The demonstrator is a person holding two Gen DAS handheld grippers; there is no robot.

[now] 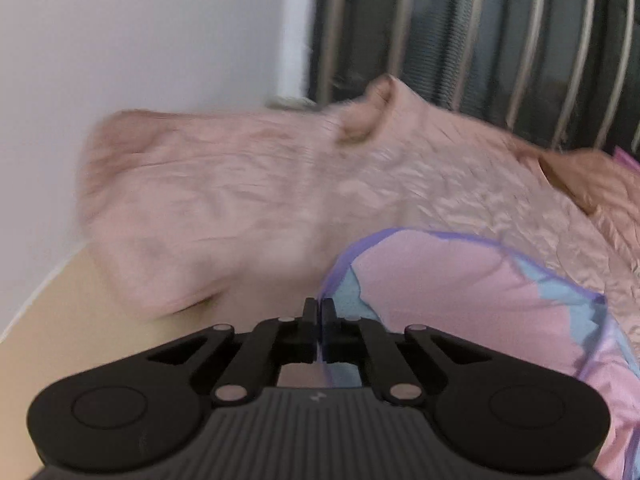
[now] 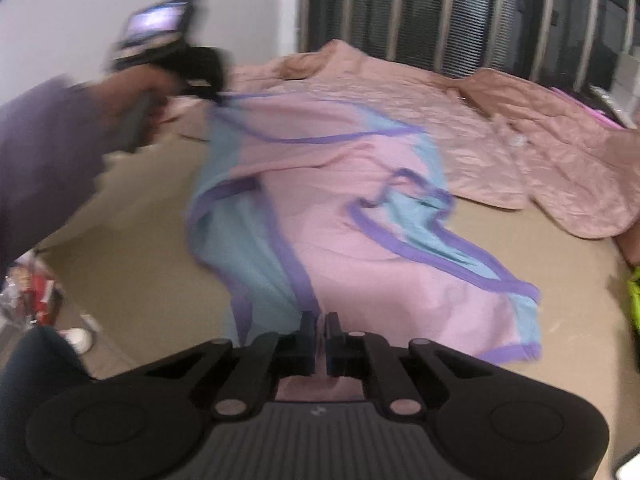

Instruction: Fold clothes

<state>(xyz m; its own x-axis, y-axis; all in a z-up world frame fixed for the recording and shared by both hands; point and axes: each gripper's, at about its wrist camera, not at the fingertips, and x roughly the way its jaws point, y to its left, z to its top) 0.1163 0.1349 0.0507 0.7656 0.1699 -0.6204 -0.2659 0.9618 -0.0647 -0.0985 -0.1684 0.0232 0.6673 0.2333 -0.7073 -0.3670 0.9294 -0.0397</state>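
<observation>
A: At the near edge of the beige bed [image 2: 140,264], what is the right gripper [image 2: 319,334] doing?
B: Its jaws are pinched on the hem of the pink, blue and purple garment [image 2: 328,216].
A: And the left gripper [image 1: 319,316]?
B: Clamped on the garment's far-left edge, lifting it. The pink quilt [image 2: 540,148] lies rumpled beyond, far right.

We note the left gripper [image 1: 319,312]: matte black, two rounded lobes with recessed discs, ribbed grey centre plate bearing a small pale mark, silver pivot pins on angled links. The right gripper [image 2: 319,326] is built the same. We see a purple sleeve [image 2: 44,144], dark trousers [image 2: 32,364] and a white shoe [image 2: 78,338].
</observation>
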